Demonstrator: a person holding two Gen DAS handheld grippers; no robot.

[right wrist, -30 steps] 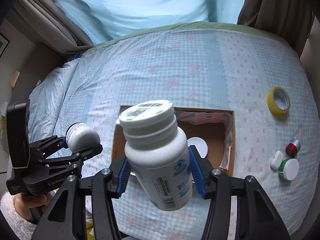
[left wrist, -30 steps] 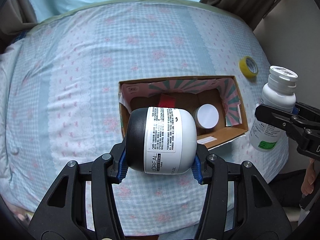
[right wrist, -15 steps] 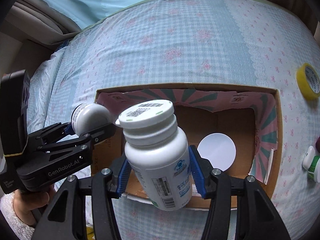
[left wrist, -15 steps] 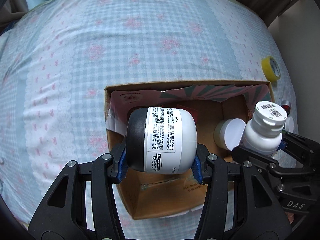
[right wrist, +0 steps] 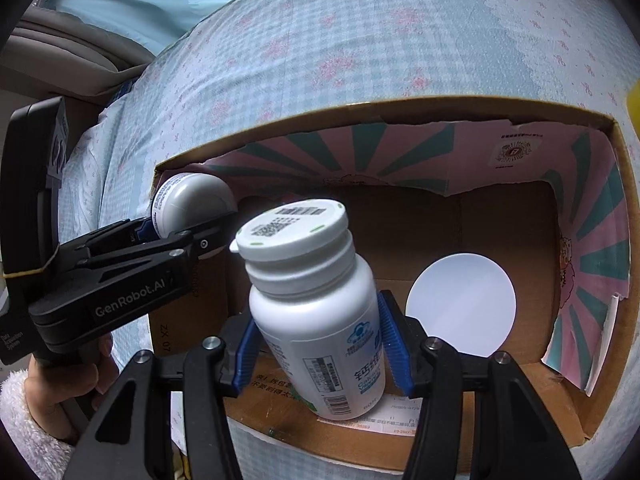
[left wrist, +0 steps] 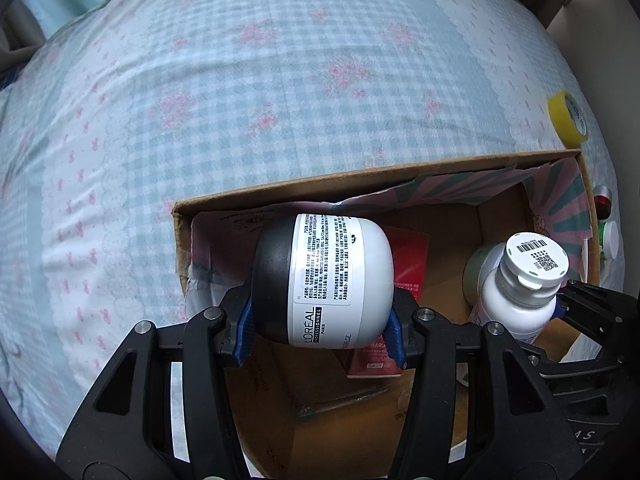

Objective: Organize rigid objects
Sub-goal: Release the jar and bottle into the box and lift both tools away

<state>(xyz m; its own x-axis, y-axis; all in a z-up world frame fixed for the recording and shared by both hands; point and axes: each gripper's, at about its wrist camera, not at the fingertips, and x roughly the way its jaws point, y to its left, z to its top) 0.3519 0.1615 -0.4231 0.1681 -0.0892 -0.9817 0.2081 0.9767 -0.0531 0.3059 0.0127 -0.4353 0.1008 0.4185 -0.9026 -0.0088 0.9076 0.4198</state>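
Both grippers are black, with blue ribbed pads [right wrist: 394, 344] and silver screws [left wrist: 423, 313]. White "GenRobot.AI" lettering [right wrist: 134, 300] marks 1. A fluffy white sleeve [right wrist: 24, 424] shows lower left.

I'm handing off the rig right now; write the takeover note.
Left tongs: shut on the L'Oreal jar, over the cardboard box, left end.
Right tongs: shut on the white pill bottle, tilted, above the box's near edge.
In the box: a white-lidded jar and a red packet.
Outside it, on the bedspread: yellow tape roll.
Left: release both containers, then fetch the rest.
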